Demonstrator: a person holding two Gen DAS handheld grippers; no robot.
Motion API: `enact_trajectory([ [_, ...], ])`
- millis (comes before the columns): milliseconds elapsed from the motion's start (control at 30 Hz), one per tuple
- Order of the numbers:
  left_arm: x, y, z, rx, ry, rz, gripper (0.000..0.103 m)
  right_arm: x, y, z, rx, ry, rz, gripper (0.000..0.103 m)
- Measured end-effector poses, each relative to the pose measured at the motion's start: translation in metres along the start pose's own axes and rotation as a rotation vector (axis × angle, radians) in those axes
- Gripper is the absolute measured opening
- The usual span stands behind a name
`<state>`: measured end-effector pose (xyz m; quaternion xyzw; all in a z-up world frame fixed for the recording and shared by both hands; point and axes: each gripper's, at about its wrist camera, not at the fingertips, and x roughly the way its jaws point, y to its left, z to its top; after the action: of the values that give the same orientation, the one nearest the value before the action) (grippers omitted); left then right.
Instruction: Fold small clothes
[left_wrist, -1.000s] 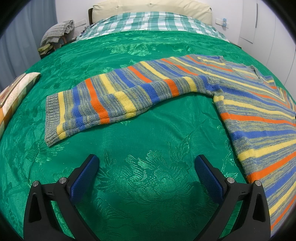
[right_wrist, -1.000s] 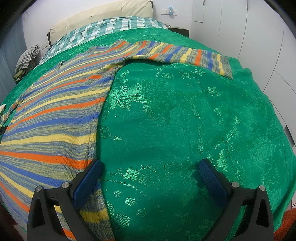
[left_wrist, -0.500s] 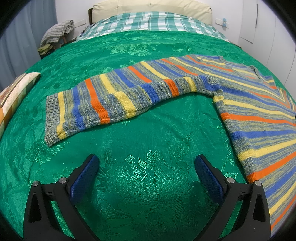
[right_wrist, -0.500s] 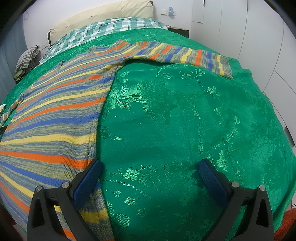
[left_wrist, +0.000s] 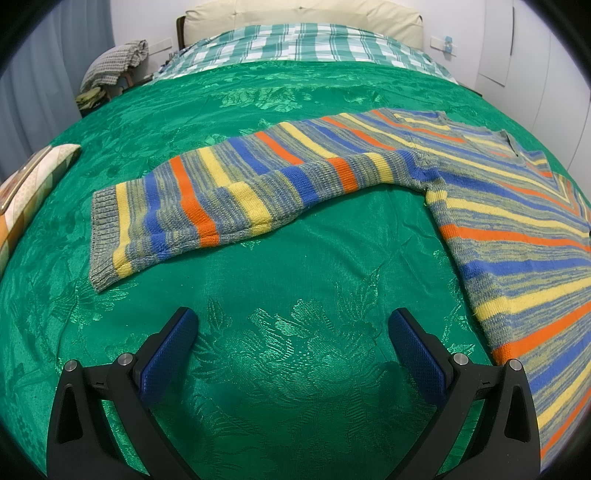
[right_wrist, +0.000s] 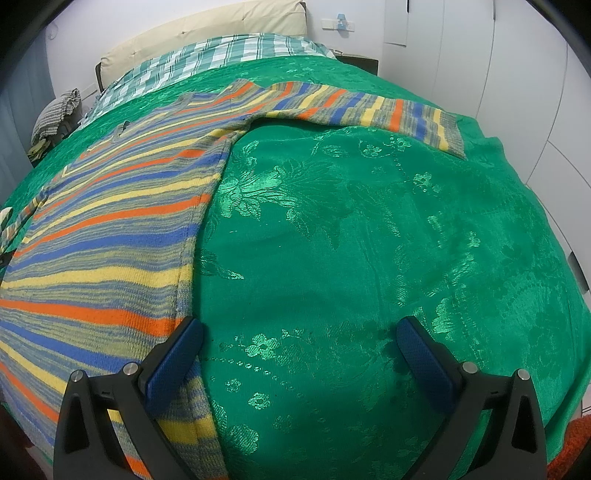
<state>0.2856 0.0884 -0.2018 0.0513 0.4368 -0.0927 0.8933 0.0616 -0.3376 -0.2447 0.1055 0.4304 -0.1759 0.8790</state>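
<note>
Striped knit sweater (left_wrist: 509, 236) spread flat on green bedspread (left_wrist: 295, 332), sleeves out to either side — soft, limp and fairly thick by the look of it, likely to sag and stretch when lifted, so best pinched at ribbed cuff (left_wrist: 101, 240) or along side seam. Left tongs (left_wrist: 291, 332) and right tongs (right_wrist: 299, 343) both spread wide, gripping nothing, right one's inner finger just over sweater edge. No brand, label or readable writing anywhere in view.

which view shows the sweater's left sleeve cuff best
The left wrist view: the whole sleeve lies spread on the green bedspread, and its ribbed cuff is close and unblocked. The right wrist view shows only a cut-off bit of that sleeve at the left edge; its cuff is not visible.
</note>
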Motion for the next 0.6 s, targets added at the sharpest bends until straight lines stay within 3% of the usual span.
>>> enact_trajectory([
  [600, 0.0006, 0.0002, 0.0, 0.0, 0.0, 0.0, 0.103, -0.0006, 0.0004, -0.0002, 0.0, -0.001, -0.002, 0.103],
])
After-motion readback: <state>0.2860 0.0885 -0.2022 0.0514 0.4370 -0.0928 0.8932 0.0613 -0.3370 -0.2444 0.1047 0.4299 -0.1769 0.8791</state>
